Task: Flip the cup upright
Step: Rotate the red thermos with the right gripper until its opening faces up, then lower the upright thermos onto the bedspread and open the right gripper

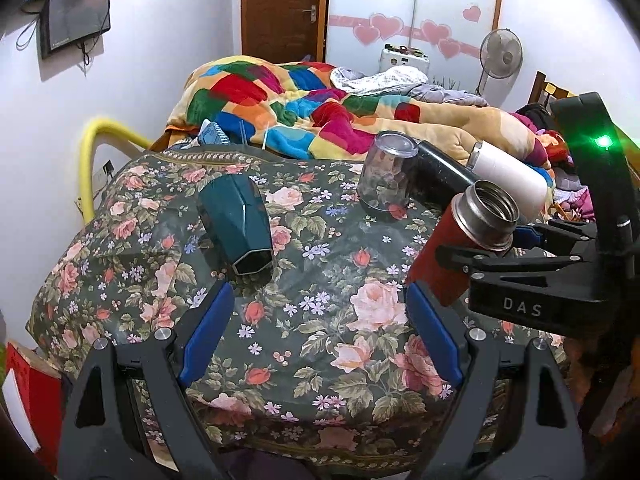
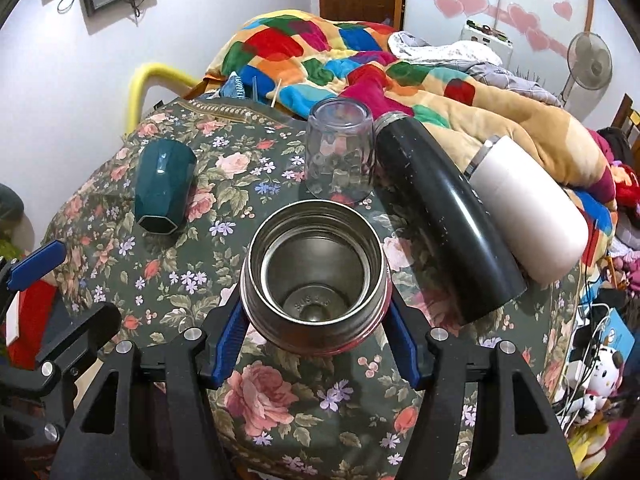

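My right gripper (image 2: 316, 316) is shut on a red steel flask (image 2: 314, 276), its open mouth facing the camera; in the left wrist view the red flask (image 1: 452, 256) is tilted, held above the floral tablecloth (image 1: 320, 320) by the right gripper (image 1: 504, 248). My left gripper (image 1: 320, 320) is open and empty above the cloth. A teal faceted cup (image 1: 240, 224) lies on its side ahead of it, also in the right wrist view (image 2: 162, 188). A clear glass (image 2: 340, 152) stands upside down.
A black flask (image 2: 444, 216) and a white flask (image 2: 528, 208) lie on their sides at the table's right. A bed with a colourful blanket (image 1: 320, 108) is behind the table. A yellow pipe (image 1: 92, 148) stands at the left wall.
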A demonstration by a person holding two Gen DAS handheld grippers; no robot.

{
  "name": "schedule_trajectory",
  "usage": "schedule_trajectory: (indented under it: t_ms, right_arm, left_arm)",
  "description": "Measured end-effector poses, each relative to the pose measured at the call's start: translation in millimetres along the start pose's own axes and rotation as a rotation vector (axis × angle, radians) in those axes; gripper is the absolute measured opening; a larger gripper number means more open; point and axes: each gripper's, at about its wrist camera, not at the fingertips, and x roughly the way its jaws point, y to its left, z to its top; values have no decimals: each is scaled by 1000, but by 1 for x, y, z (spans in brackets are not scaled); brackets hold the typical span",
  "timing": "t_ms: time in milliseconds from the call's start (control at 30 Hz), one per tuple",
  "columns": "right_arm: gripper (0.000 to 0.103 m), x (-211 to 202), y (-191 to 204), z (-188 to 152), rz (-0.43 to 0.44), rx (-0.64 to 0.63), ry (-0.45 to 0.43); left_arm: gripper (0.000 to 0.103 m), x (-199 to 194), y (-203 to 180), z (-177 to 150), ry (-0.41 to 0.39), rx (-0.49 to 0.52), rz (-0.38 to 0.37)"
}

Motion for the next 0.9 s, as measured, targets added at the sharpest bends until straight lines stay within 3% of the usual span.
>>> schedule_trajectory:
  t_ms: [233,433,667,900]
  right_arm:
    - [64,3,1,-1,27,16,52]
    - [64,-32,-3,-12,53,22,-3]
    - [64,-121,-10,-26,28,27,-228]
    - [64,-226,-15,-45,8,54,-512]
  left_arm:
    - [88,-7,4,1,-5,-15,3]
    - [88,-25,2,4,-34,-17,2]
    - [88,-69,-10,17,-125,-14,-33]
    - [89,-151,-33,33,-329,22,-98]
